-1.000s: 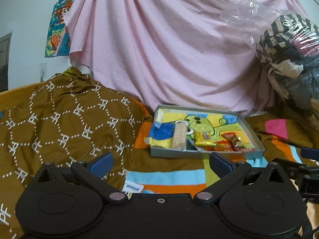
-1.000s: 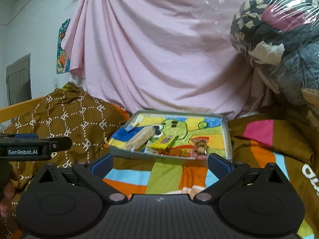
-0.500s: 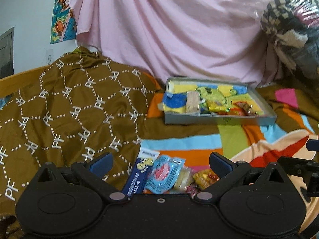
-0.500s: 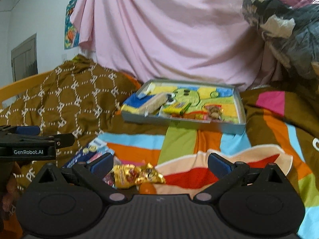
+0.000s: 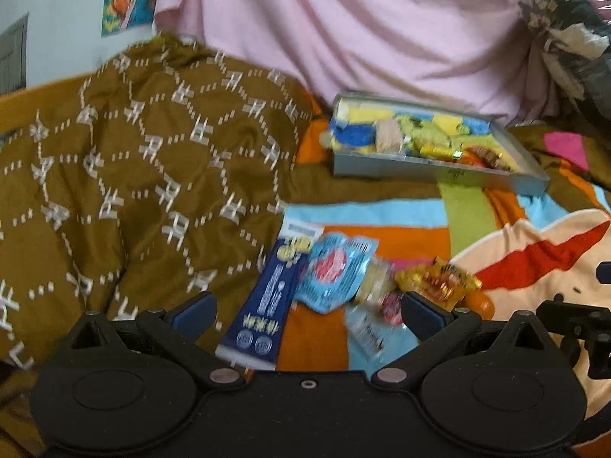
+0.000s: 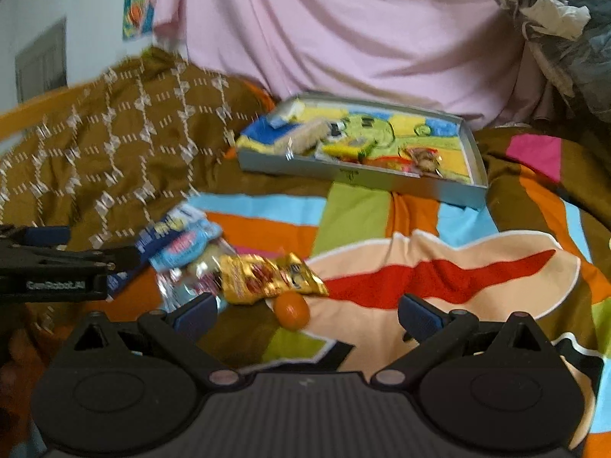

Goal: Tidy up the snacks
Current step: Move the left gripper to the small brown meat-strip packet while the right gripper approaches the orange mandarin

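Several snacks already lie in the grey tray (image 6: 359,177) at the far side of the bed: a pale bar (image 6: 305,139), a yellow packet (image 6: 345,150) and a reddish wrapped piece (image 6: 422,158). You still have a loose pile on the striped blanket (image 6: 439,278) near the grippers: a dark blue packet (image 5: 267,305), a light blue packet (image 5: 332,271), a gold wrapper (image 6: 267,276), a clear pouch (image 5: 368,330) and a small orange ball (image 6: 292,309). Judge the task as partly done, with the larger share left. Your left gripper (image 5: 305,311) has its fingers spread wide and holds nothing; it hovers just above the pile. Your right gripper (image 6: 305,315) is likewise spread and empty, with the orange ball between its fingers' line. The left view shows the full length of the dark blue packet, which the right view mostly hides behind the left gripper's body. The right view shows the orange ball and gold wrapper whole and the tray's contents more clearly.
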{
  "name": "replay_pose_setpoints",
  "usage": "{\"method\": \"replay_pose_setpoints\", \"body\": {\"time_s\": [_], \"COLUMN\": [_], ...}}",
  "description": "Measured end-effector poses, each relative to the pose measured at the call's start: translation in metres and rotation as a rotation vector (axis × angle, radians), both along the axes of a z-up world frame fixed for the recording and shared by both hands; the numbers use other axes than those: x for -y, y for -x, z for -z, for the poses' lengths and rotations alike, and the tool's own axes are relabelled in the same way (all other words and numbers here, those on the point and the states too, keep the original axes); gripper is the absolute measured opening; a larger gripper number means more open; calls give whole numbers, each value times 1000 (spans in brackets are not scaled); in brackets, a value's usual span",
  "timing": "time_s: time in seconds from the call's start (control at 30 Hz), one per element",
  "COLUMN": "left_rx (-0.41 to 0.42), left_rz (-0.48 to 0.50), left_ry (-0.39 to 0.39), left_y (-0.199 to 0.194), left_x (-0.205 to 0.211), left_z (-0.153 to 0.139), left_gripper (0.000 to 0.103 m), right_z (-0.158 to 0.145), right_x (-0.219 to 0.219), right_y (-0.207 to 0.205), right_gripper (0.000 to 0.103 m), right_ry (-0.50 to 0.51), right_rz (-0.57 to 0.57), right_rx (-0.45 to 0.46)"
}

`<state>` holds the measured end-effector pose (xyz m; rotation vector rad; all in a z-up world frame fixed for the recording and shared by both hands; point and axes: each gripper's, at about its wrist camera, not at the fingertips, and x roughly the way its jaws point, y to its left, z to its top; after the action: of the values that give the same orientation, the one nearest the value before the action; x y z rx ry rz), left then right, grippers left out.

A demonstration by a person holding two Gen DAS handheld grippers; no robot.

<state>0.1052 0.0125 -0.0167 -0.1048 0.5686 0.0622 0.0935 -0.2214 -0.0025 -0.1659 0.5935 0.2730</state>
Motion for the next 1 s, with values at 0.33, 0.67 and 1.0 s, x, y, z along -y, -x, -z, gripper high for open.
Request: {"method": "replay_pose_setpoints", "body": {"time_s": [0.33, 0.67, 1.0], "left_rx": [-48, -47, -18], "left_rz": [13, 9, 63], "left_ry": [2, 11, -39], "left_y": [-4, -10, -28], "left_x": [-5, -12, -9], "left_z": [12, 15, 24], "left_gripper": [102, 102, 102], "right_z": [15, 24, 41], "right_x": [-14, -19, -5], "right_y": [-9, -18, -31], "right_gripper": [103, 103, 103], "right_ry": [49, 50, -29], "right_rz": [-4, -23, -71], "right_rx": [-84, -114, -110]}}
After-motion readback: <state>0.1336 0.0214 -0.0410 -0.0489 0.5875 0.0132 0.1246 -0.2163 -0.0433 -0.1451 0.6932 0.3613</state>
